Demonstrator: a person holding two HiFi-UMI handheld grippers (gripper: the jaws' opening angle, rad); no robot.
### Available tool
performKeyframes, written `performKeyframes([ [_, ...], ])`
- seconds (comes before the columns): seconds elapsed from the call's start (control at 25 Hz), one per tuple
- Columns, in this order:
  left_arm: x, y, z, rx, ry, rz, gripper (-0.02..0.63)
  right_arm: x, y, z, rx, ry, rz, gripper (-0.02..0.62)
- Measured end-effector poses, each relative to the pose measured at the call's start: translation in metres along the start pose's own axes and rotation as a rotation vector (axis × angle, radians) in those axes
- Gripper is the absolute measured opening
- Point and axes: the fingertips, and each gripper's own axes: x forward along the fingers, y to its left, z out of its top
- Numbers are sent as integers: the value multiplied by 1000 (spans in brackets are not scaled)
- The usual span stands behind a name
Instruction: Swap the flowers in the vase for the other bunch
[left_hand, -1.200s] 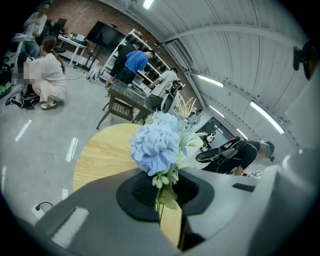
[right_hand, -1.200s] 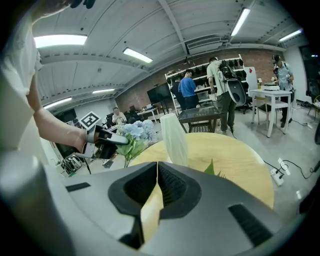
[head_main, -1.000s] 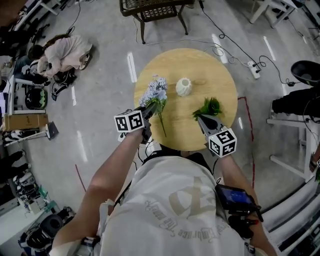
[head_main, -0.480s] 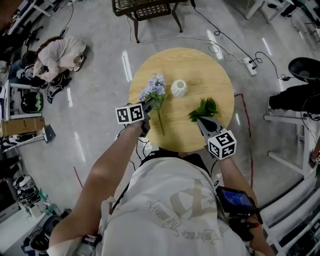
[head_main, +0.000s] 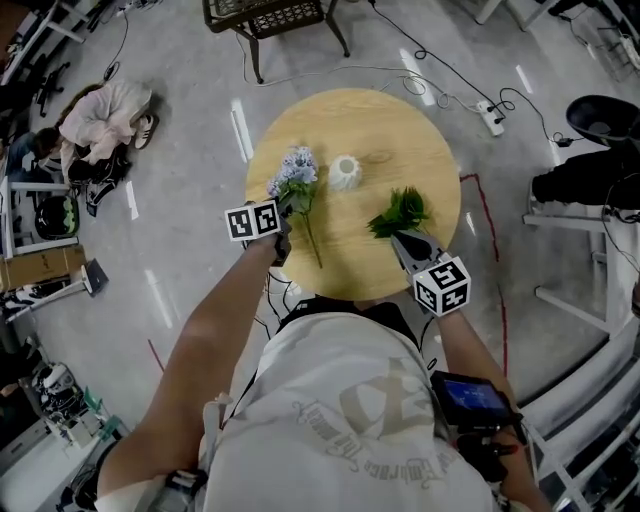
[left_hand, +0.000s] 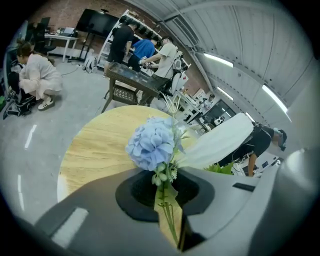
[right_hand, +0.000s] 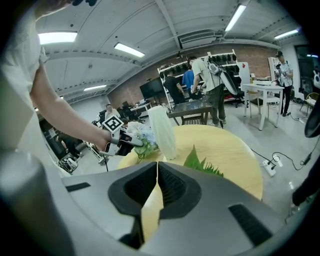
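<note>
On the round wooden table (head_main: 400, 130) stands a small white vase (head_main: 344, 172), with nothing in it. My left gripper (head_main: 285, 205) is shut on the stem of the blue flower bunch (head_main: 293, 178), held left of the vase, stem end trailing toward the near edge. In the left gripper view the stem runs between the jaws of the left gripper (left_hand: 167, 200); the blue head (left_hand: 152, 142) sits just past them, the vase (left_hand: 220, 142) to its right. The green bunch (head_main: 400, 212) lies on the table right of the vase. My right gripper (head_main: 398, 237) is shut and empty just behind it; the leaves (right_hand: 202, 162) show beyond the right gripper (right_hand: 157, 172).
A wicker chair (head_main: 265, 15) stands beyond the table. Cables and a power strip (head_main: 490, 117) lie on the floor at the right, beside a red floor line (head_main: 490, 230). A person crouches at far left (head_main: 100, 110). Several people work at a bench (left_hand: 145, 50).
My left gripper has sunk a little toward the table with the blue bunch still in it. The right gripper has stayed beside the green bunch.
</note>
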Motion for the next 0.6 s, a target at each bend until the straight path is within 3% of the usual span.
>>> performKeyframes([
  [0.6,13,25,-19,-35,60,150,98,-1,-8,-9,21,-5,-15,9],
])
